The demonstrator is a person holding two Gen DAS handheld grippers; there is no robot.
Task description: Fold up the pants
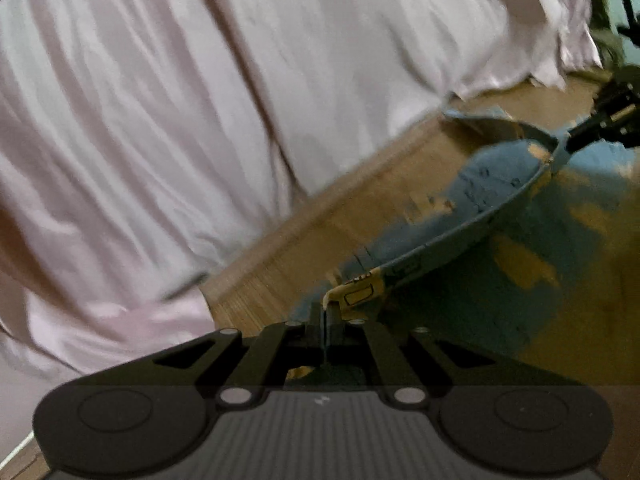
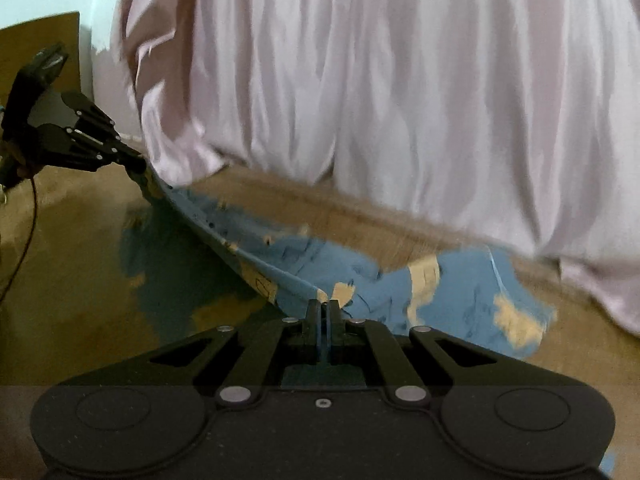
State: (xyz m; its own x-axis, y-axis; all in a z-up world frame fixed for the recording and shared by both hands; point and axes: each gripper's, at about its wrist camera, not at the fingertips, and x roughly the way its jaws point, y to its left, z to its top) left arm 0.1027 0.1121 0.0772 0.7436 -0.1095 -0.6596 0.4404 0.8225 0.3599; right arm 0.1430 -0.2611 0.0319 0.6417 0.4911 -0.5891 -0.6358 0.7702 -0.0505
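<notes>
The pants (image 2: pixel 460 292) are light blue with yellow patches and dark line drawings. They hang stretched between my two grippers above a wooden floor. My left gripper (image 1: pixel 327 311) is shut on one end of the pants' (image 1: pixel 492 188) edge. My right gripper (image 2: pixel 324 307) is shut on the other end of that edge. In the left wrist view the right gripper (image 1: pixel 576 140) shows at the far right, pinching the fabric. In the right wrist view the left gripper (image 2: pixel 136 162) shows at the left, also pinching it. The taut edge sags between them, and the rest of the pants droops below.
A pale pink sheet (image 1: pixel 180 120) drapes down in folds behind the pants, and its hem (image 2: pixel 440 184) reaches the wooden floor (image 1: pixel 320 220). A thin cable (image 2: pixel 28 224) hangs at the far left of the right wrist view. A brown panel (image 2: pixel 40 40) stands behind it.
</notes>
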